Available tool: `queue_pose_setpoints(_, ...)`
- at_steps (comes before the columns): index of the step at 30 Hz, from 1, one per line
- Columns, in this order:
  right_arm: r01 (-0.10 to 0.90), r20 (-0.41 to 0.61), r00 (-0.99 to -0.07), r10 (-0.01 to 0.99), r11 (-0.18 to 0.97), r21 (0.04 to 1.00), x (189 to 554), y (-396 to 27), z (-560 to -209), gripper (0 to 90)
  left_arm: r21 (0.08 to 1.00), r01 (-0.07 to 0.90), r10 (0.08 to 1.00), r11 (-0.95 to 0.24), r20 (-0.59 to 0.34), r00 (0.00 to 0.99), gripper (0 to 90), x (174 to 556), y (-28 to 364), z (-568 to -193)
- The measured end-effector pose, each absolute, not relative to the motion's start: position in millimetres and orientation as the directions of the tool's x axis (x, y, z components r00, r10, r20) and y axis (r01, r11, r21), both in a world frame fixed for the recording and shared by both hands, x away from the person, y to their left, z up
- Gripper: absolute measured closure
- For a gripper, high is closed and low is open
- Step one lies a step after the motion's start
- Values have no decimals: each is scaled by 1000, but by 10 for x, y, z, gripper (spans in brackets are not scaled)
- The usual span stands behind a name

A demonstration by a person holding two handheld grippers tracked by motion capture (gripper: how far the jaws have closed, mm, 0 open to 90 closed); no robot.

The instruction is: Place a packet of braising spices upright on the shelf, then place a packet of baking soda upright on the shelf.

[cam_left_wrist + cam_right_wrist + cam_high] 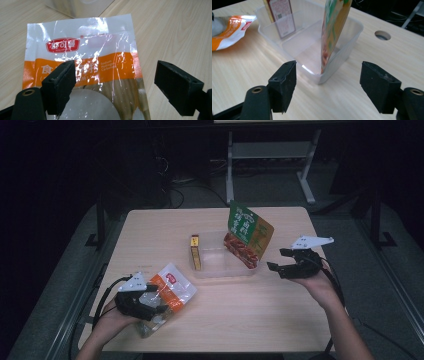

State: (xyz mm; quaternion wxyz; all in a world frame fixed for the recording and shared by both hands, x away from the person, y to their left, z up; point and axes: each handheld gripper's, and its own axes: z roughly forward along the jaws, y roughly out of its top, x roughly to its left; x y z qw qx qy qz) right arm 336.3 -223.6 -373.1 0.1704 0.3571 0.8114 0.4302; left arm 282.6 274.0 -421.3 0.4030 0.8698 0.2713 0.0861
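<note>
Left gripper [150,301]: we see its black jaws spread wide, pads clear of everything, hovering over the clear plastic bag with the orange band and red logo [167,296].
Bag with the orange band [85,67]: it lies flat on the pale wooden table [240,315] at about 8 o'clock from the table's middle; in the left gripper view it sits between and beneath the jaws, untouched by either pad.
Right gripper [278,261]: we find its jaws standing wide with nothing between them, at 3 o'clock of the clear rectangular plastic tub [220,265], just beside it.
Tub [272,25]: it rests near the table's centre.
Green and orange snack pouch [248,235]: it stands tilted in the tub's 3 o'clock end, leaning on the wall.
Slim yellow and red box [195,252]: it stands upright against the tub's 9 o'clock wall.
</note>
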Motion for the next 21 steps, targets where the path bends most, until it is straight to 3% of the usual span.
queue_pose_setpoints(21,457,97,-770,631,439,774,2895,-2033,-4301,255,727,455,625,-514,-46,779,171,2907,3049,-4321)
